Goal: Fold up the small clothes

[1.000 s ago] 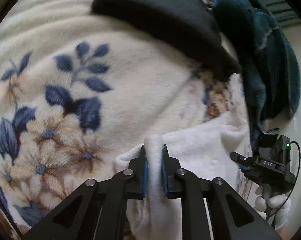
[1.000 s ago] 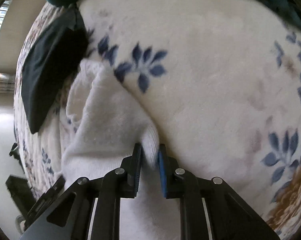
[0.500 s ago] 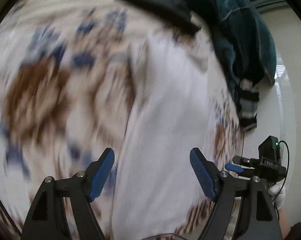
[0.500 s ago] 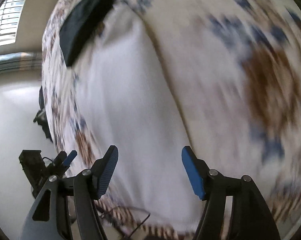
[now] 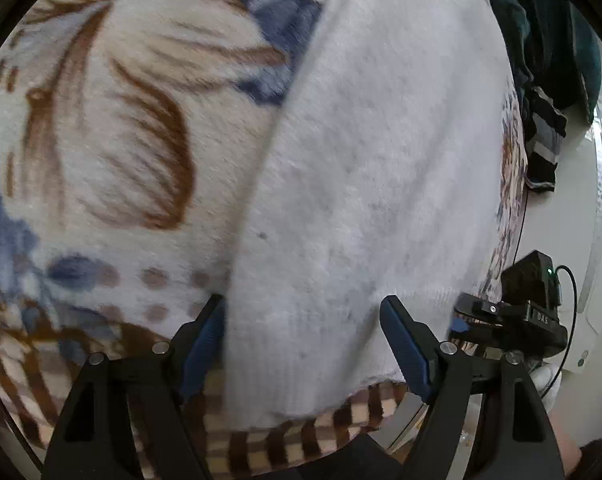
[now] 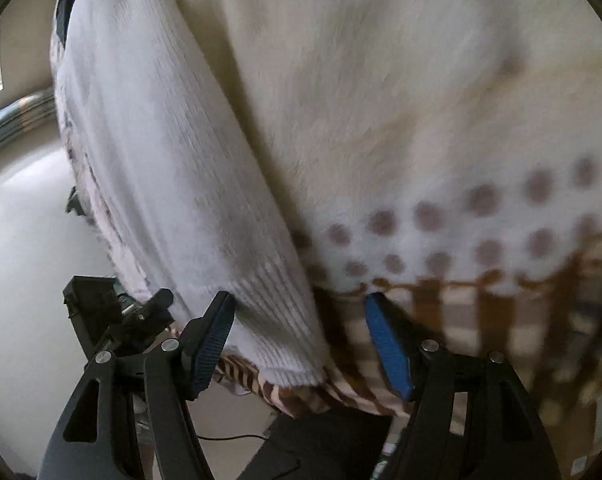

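A white knitted garment point(image 5: 365, 184) lies stretched out flat on a flowered fleece blanket point(image 5: 113, 128). Its ribbed hem point(image 5: 301, 376) rests near the blanket's checked front edge. My left gripper point(image 5: 303, 340) is open, its jaws standing on either side of the hem's left end. In the right wrist view the same garment point(image 6: 161, 152) runs up the left side. My right gripper point(image 6: 299, 332) is open around the hem's right corner point(image 6: 285, 344). Neither gripper holds anything.
A dark teal garment point(image 5: 549, 24) and a striped piece point(image 5: 541, 148) lie at the blanket's far right. A black garment point(image 6: 63, 4) lies at the far end. The other gripper point(image 5: 517, 316) shows to the right, and in the right wrist view point(image 6: 113, 316) to the left. The blanket edge point(image 6: 341, 396) drops to the floor.
Both grippers let go of the white garment and opened wide. They drew back toward the blanket's front edge. The garment now lies stretched out flat instead of bunched.
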Available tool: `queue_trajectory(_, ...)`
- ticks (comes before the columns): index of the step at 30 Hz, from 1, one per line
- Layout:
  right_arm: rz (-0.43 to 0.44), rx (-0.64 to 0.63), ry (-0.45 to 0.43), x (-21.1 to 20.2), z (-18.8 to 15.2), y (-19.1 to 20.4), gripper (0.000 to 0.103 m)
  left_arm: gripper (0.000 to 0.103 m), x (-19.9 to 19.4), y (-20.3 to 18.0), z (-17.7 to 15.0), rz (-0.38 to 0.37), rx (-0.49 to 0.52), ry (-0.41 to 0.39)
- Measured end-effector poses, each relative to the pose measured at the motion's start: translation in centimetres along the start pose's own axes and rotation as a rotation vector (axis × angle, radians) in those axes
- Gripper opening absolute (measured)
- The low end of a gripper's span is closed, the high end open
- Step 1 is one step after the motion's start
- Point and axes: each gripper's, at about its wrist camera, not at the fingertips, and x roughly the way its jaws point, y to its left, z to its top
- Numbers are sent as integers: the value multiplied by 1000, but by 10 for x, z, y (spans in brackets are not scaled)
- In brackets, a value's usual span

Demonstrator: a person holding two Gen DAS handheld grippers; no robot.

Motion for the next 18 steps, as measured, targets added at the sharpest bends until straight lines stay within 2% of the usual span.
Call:
queue_trajectory(4, 75, 10, 9, 21, -4, 3, 72, 74, 4, -16, -5, -35, 37, -9)
queue_trajectory(6, 89, -4, 18, 30, -8, 9, 69, 30, 4, -21, -10, -40, 57, -7)
queue_trajectory(7, 92, -6, 18, 32, -9, 11, 65, 16, 6, -21, -11, -58, 53, -2)
queue_trajectory(9, 101, -1, 32, 41, -16, 14, 23, 15, -1, -21, -15, -99, 33, -32)
queue_trajectory(12, 107, 6, 7, 36, -23, 21, 20, 15, -22, -26, -18, -153, 10, -63)
queue_trajectory(15, 140, 7, -18, 16, -33, 32, 18, 14, -51, -33, -10, -247, -30, -100)
queue_trajectory(16, 160, 0, -26, 5, -35, 39, 17, 14, -67, -40, -3, -299, -39, -119)
queue_trajectory(18, 199, -24, -52, -19, -36, 58, 17, 14, -88, -52, 14, -333, -35, -156)
